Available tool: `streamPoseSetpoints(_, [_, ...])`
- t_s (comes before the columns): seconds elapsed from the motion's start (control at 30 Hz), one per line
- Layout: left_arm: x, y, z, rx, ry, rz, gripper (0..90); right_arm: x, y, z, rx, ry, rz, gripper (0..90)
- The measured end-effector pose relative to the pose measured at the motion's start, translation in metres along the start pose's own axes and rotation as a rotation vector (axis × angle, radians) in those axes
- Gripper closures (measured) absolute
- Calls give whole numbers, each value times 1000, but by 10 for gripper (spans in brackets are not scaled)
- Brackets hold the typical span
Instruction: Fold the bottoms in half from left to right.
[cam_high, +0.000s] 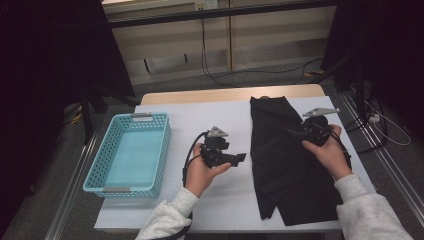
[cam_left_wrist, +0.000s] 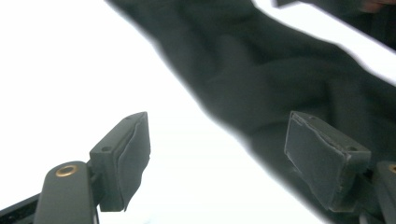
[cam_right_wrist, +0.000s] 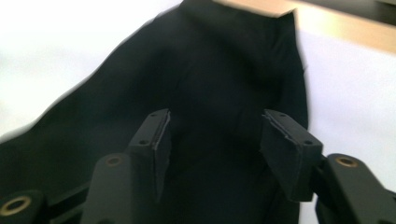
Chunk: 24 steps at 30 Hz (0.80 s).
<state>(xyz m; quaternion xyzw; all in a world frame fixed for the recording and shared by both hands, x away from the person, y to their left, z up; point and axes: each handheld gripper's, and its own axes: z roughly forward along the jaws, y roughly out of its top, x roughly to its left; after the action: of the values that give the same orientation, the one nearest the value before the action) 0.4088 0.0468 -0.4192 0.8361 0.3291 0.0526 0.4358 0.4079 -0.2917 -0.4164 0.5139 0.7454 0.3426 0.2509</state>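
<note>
Cloth (cam_high: 287, 160) lies under right tongs (cam_high: 294, 132), beside left tongs (cam_high: 239, 159), both open.

1. The high view is dim, and its corners are almost black.
2. In both gripper views the white table (cam_left_wrist: 56, 70) is overexposed and glares.
3. The black cloth (cam_right_wrist: 210, 84) has soft, blurred edges there, with few details.

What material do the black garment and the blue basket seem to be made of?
Black garment: soft woven fabric, matte, judging by its folds and creases; the exact fibre is unclear. Blue basket: probably moulded plastic, smooth, with regularly perforated walls.
</note>
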Motion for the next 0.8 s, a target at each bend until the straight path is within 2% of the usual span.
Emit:
streamPoseSetpoints(0.07, [9, -8, -2, 9, 8, -3, 198, 4, -12, -5, -3, 22, -4, 394])
streamPoseSetpoints(0.13, [16, -15, -1, 28, 28, -5, 188, 7, -21, -7, 5, 11, -22, 396])
streamPoseSetpoints(0.3, [26, -22, 0, 45, 54, 10, 166, 16, -45, -17, 20, 42, -8, 416])
streamPoseSetpoints(0.37, [31, -25, -1, 50, 68, 8, 159, 17, -50, -23, 24, 34, -19, 422])
streamPoseSetpoints(0.43, [35, -28, -2, 65, 68, 10, 150, 18, -55, -30, 22, 42, 1, 436])
streamPoseSetpoints(0.57, [41, -31, -6, 61, 74, 7, 144, 18, -64, -48, 6, 32, 4, 454])
streamPoseSetpoints(0.63, [44, -30, -7, 52, 78, 3, 141, 18, -69, -56, 0, 32, 27, 468])
streamPoseSetpoints(0.67, [44, -30, -8, 46, 84, -4, 141, 19, -72, -59, 3, 38, 33, 478])
streamPoseSetpoints(0.73, [42, -29, -9, 52, 87, 14, 141, 22, -77, -62, 19, 53, 35, 509])
streamPoseSetpoints(0.8, [41, -29, -7, 42, 80, 11, 142, 24, -80, -63, 26, 62, 25, 531])
